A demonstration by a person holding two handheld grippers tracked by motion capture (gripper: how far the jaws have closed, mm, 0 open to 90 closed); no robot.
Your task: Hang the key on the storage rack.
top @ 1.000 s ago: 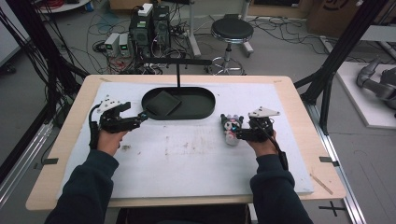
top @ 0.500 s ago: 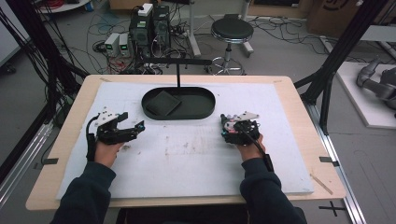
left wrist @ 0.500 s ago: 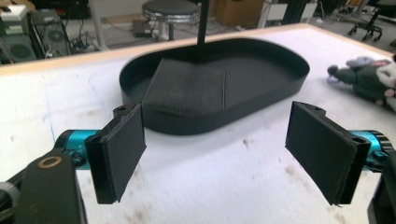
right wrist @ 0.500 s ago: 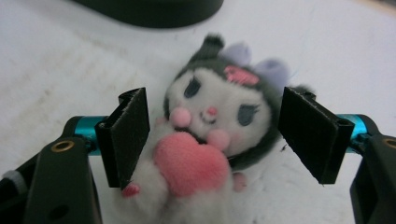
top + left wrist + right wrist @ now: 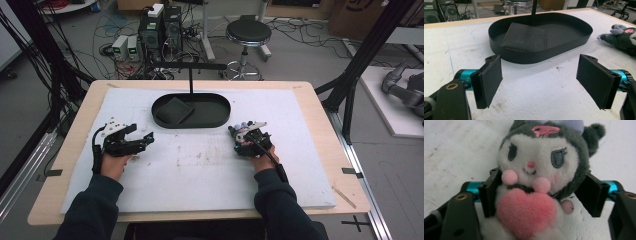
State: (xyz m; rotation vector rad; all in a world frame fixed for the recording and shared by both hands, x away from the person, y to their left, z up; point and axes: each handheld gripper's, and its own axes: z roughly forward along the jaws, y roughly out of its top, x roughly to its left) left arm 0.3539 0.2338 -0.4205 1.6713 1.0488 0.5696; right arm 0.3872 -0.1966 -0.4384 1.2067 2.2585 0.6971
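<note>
Both hands have drawn back toward the person's side of the worktop since a second ago, away from the black oval tray. From the high view, the right claw lies on the white mat just right of the tray, with a small grey shape at its tip, too small there to read. Its own gripper view makes that shape plain: a plush toy with a white face, dark grey hood and a pink heart on its front, lying on the mat between the two pads. The jaws have just been closing, and the pads now press into the plush's sides.

The left claw rests on the mat left of the tray, jaws wide apart with bare mat between them. In the left gripper view a dark square mesh pad lies flat inside the tray beside a thin upright post, and the plush lies at the far right edge.
</note>
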